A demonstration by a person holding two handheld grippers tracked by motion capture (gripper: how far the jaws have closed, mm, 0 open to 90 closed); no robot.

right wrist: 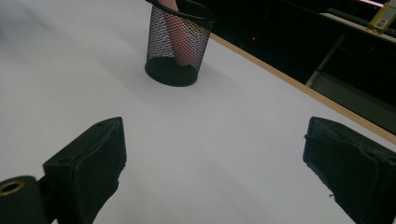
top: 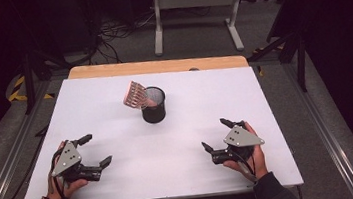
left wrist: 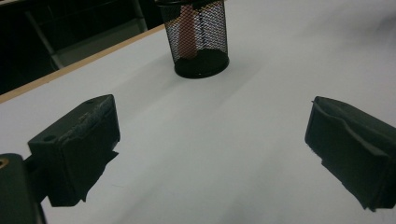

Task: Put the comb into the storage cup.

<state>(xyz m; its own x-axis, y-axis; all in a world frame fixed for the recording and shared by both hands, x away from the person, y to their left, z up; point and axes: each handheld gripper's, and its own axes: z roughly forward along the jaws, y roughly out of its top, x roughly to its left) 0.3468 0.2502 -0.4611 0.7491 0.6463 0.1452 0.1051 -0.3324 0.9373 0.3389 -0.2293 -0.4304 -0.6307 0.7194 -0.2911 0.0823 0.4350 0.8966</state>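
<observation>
A black mesh cup point(top: 153, 104) stands upright near the middle of the white table top point(top: 120, 151). A pink comb-like tool point(top: 135, 95) leans out of the cup to the left, its handle down inside the mesh point(left wrist: 187, 32) point(right wrist: 180, 39). My left gripper point(top: 94, 150) rests at the near left of the table, open, with nothing between its jaws. My right gripper point(top: 217, 134) rests at the near right, also open and holding nothing. Both sit well short of the cup point(left wrist: 198, 39) point(right wrist: 177, 44), which stands ahead of each pair of jaws.
The white top lies on a wooden table whose bare edge point(top: 158, 66) shows at the far side. Beyond it stand a white table frame point(top: 194, 12) and cables on the floor point(top: 116, 33). Dark stands flank the table left and right.
</observation>
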